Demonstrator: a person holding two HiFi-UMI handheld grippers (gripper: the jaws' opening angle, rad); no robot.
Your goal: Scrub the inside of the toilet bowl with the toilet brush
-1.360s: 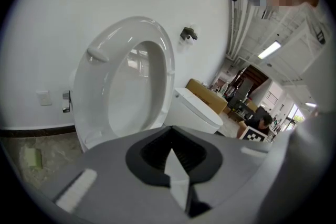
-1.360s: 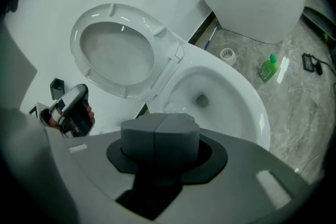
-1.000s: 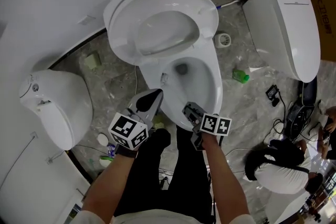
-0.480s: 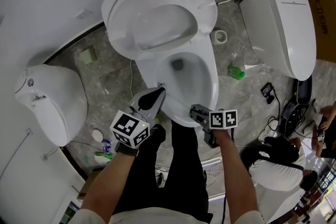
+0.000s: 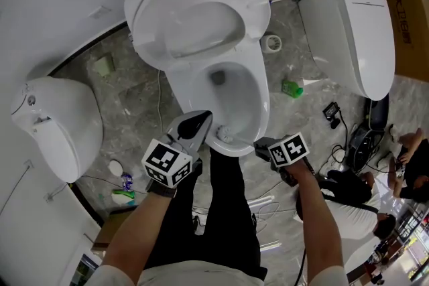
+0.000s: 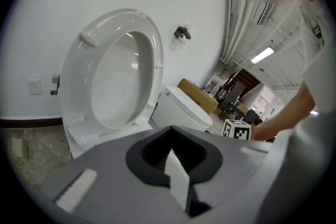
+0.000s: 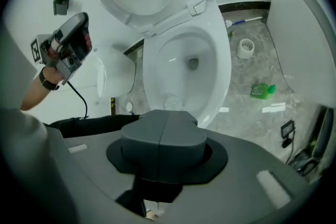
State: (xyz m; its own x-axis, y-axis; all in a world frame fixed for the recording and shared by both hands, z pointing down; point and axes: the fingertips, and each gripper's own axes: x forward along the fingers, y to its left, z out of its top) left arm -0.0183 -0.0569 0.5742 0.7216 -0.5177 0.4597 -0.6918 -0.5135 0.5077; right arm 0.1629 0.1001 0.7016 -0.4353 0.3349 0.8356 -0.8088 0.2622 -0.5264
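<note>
Two gripper views differ: the right gripper view looks into the toilet bowl (image 7: 223,71), while the left gripper view catches only the raised seat (image 6: 73,81). We log the left gripper (image 5: 204,118) released, jaws apart, at the front rim. The right gripper (image 5: 260,144) is clenched on the toilet brush (image 5: 224,134), whose head lies on the bowl's front wall, just ahead of the jaws. Its handle is lost against the white porcelain.
</note>
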